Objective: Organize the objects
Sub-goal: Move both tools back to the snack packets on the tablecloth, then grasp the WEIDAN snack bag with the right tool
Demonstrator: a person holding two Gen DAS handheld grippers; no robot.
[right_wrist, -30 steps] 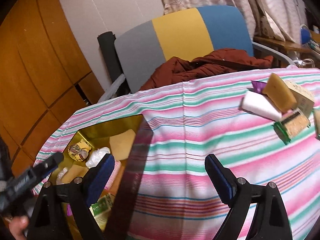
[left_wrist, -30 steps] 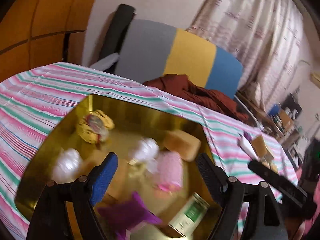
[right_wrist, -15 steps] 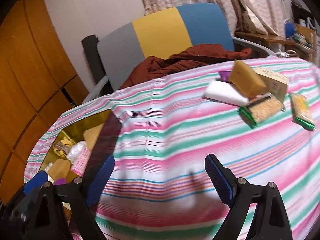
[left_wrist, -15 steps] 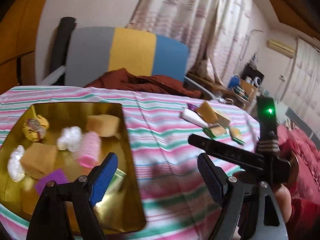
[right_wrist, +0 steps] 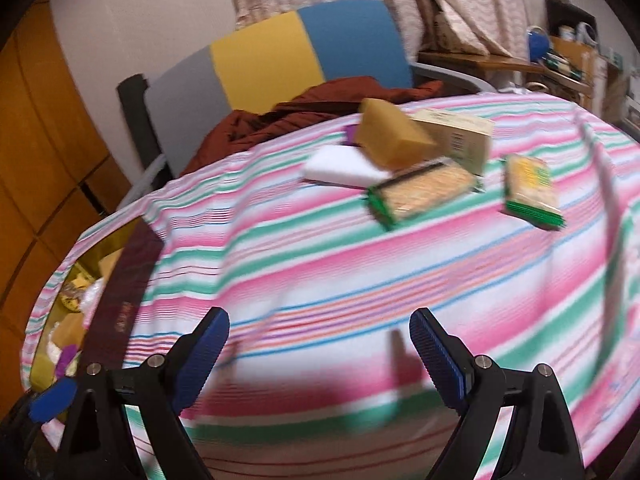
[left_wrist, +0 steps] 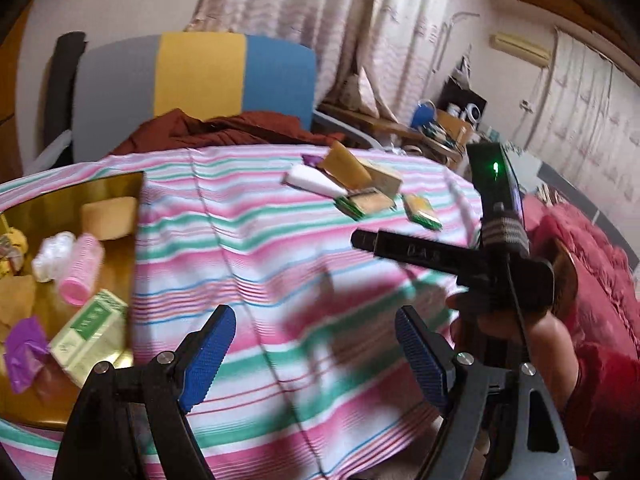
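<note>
A gold tray [left_wrist: 80, 188] at the table's left holds a tan sponge [left_wrist: 108, 216], a pink roller [left_wrist: 80, 268], a green-and-white box [left_wrist: 90, 334], a purple wrapper [left_wrist: 24, 346] and other small items. Loose things lie at the far right of the striped cloth: a tan sponge [right_wrist: 394, 138], a white block [right_wrist: 344, 168], a cream box [right_wrist: 460, 134] and two green-edged scouring pads [right_wrist: 424, 192] [right_wrist: 530, 190]. My left gripper [left_wrist: 316, 356] is open and empty over bare cloth right of the tray. My right gripper [right_wrist: 318, 354] is open and empty, short of the loose pile.
A grey, yellow and blue chair [left_wrist: 200, 76] with a brown garment [left_wrist: 224, 130] stands behind the table. A person's hand [left_wrist: 516, 320] in a red sleeve holds the right gripper's body at the right. A cluttered shelf [right_wrist: 560, 60] is far right.
The left gripper swung right, from above the tray to over bare cloth. The right gripper moved right and closer to the loose pile. Both stayed open.
</note>
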